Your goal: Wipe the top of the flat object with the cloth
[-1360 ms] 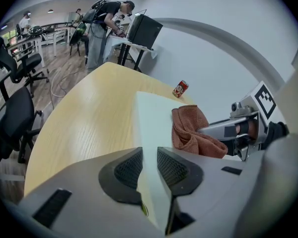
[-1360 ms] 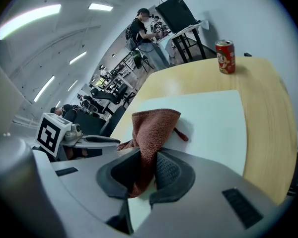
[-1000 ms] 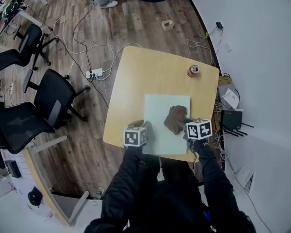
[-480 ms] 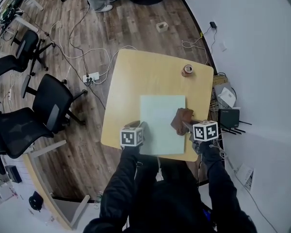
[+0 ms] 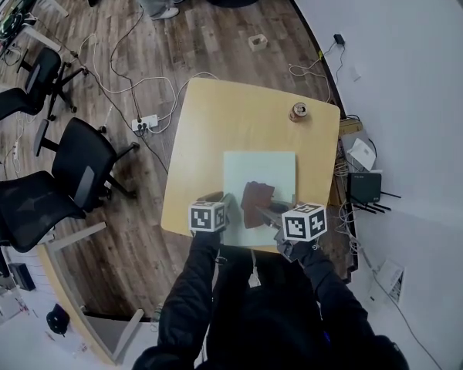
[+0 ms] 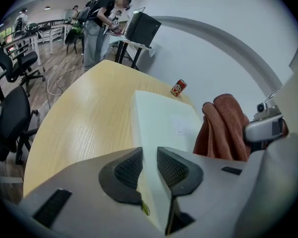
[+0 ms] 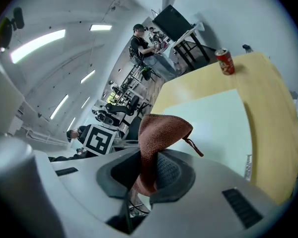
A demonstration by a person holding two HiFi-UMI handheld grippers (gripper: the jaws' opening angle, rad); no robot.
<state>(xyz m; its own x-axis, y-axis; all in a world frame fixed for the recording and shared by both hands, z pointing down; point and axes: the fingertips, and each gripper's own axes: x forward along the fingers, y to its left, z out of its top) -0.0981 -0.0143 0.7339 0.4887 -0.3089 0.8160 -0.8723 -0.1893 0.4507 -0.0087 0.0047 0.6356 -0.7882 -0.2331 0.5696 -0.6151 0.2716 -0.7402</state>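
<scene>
Cloth (image 5: 255, 199), brown and bunched, is hanging clamped in the jaws of the right gripper (image 5: 270, 210), over the pale flat board (image 5: 272, 168). The left gripper (image 5: 230, 204) is pinching that board's near edge on the wooden table (image 5: 216, 122).

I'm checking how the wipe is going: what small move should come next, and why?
Probably push the right gripper and its cloth away across the board: the cloth is over the near half, the far half is bare, and the left gripper clamps its left edge.

lower end of the cloth (image 7: 159, 130) is hidden inside the right gripper (image 7: 149, 171); print on the can (image 5: 298, 112) is unreadably small
</scene>
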